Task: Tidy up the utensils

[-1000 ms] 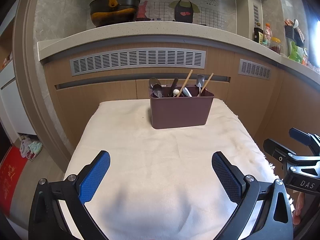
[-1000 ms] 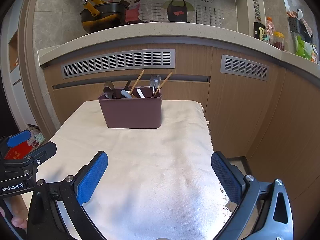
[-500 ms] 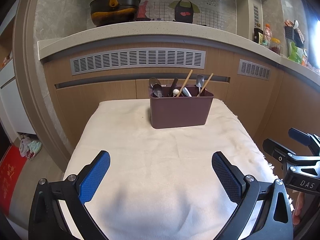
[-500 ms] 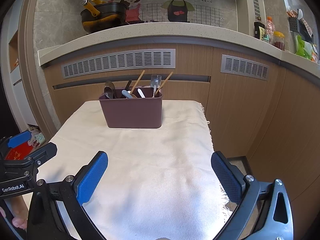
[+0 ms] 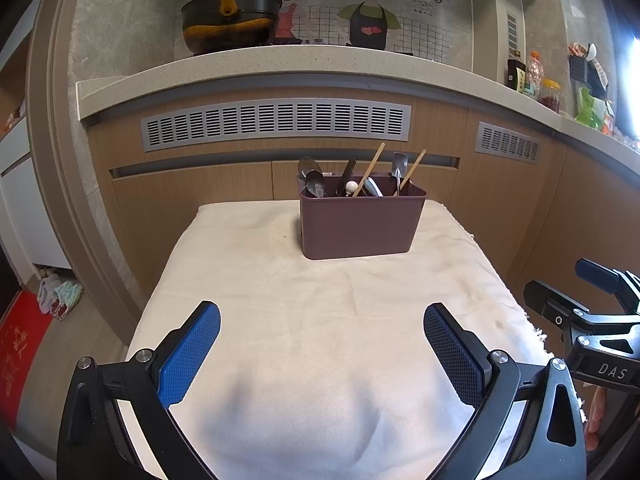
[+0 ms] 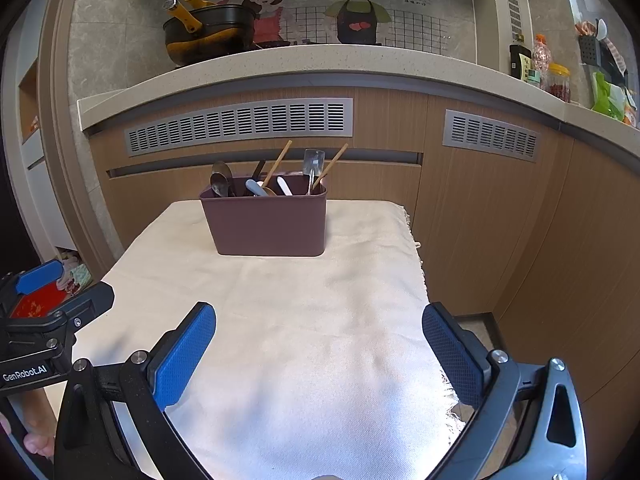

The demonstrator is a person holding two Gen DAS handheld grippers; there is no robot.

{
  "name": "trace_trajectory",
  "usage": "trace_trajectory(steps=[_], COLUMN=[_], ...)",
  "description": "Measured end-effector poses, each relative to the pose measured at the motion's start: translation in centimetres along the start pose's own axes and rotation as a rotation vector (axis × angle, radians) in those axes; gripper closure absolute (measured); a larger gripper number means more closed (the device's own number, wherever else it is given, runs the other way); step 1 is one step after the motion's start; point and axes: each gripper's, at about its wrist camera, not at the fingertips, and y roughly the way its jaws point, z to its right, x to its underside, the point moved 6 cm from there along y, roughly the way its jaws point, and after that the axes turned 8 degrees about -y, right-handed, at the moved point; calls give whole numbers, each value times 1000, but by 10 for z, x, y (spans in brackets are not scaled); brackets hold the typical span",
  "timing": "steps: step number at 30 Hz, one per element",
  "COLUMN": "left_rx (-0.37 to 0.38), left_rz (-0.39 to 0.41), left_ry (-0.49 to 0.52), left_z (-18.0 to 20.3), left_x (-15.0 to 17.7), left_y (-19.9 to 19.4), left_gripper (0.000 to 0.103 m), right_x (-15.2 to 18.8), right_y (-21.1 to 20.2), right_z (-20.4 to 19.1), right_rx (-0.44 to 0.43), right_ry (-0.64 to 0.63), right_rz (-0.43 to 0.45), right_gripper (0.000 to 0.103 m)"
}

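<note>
"GenRobot.AI" is showing on the left gripper point(image 6: 60, 284) body in the right wrist view; "DAS" is showing on the right gripper point(image 5: 576, 284) in the left wrist view. Both are hovering with fingers spread wide, holding nothing. The maroon utensil caddy point(image 5: 362, 224) is sitting at the far end of the cream tablecloth point(image 5: 320, 320), holding spoons point(image 5: 312, 178), wooden chopsticks point(image 5: 370, 170) and a small spatula point(image 6: 312, 166). Behind it, a black wok point(image 5: 230, 20) is resting on the stone countertop point(image 5: 280, 66).
</note>
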Motion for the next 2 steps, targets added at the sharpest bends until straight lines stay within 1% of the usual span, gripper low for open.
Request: trace_trajectory(steps=[2], left_rx=[7], left_rz=[1], left_ry=[-1], left_z=[1], left_x=[1], left_y=[0], left_gripper=[0], right_x=[0], right_y=[0], right_z=[0], right_rx=[-3], right_ry=[3], right_rz=[0], right_gripper=[0])
